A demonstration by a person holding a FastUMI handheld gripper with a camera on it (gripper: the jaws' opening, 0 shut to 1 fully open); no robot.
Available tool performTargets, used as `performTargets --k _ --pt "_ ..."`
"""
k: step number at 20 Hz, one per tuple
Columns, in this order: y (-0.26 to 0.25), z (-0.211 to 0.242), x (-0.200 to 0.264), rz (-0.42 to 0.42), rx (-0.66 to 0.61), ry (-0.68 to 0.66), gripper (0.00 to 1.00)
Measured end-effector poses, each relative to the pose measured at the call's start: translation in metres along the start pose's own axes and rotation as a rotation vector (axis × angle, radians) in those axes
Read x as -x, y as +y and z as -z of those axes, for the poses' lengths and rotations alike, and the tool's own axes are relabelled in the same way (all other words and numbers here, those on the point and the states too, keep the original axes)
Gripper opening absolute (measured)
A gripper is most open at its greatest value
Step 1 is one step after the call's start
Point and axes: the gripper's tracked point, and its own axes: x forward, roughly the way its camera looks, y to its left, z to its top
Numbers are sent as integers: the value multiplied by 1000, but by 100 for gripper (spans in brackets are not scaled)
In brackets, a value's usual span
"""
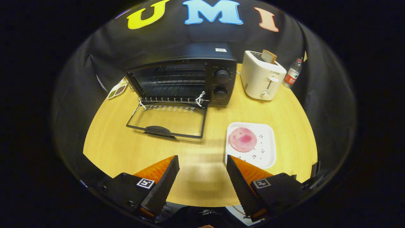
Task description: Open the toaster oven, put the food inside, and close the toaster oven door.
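Two ridged fingers of the gripper (202,164) stand spread wide at bottom centre, gripping nothing, poised above bare wooden table (126,148). Toaster oven (186,79), boxy black metal, sits upper centre; its glass door (167,122) lies folded flat, wire rack visible inside. Food (243,139), a flat pink disc, rests on a square white plate (267,152) just ahead of the right finger. White toaster (261,77) with bread slice (269,56) stands upper right, a plastic bottle (292,73) beside it.

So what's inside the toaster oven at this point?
Through the open door, the toaster oven shows a bare wire rack with no food on it. Its back is too dark to judge. The pink food sits on the white tray. The gripper is open.
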Motion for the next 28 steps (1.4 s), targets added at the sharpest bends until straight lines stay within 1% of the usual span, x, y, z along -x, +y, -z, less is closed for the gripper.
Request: performTargets --k 4,5,7,11,15,17,21,22,26,27,28 --pt "-64 -6 9 53 28 -19 97" --pt "-77 -8 9 54 30 -17 97" --pt "-101 -8 4 43 15 -2 97" --pt "-138 -2 -21 1 -5 77 97" --pt "-160 7 -54 -57 -24 158 97" --pt "-168 12 -68 -68 -32 194 98" --pt "-178 21 -86 -81 -77 249 91" --pt "-178 25 -89 -80 -82 268 87" --pt "-177 41 -97 -67 -99 334 53" --pt "-185 38 -97 -39 -108 326 45" --pt "-184 41 -99 -50 -150 362 31"
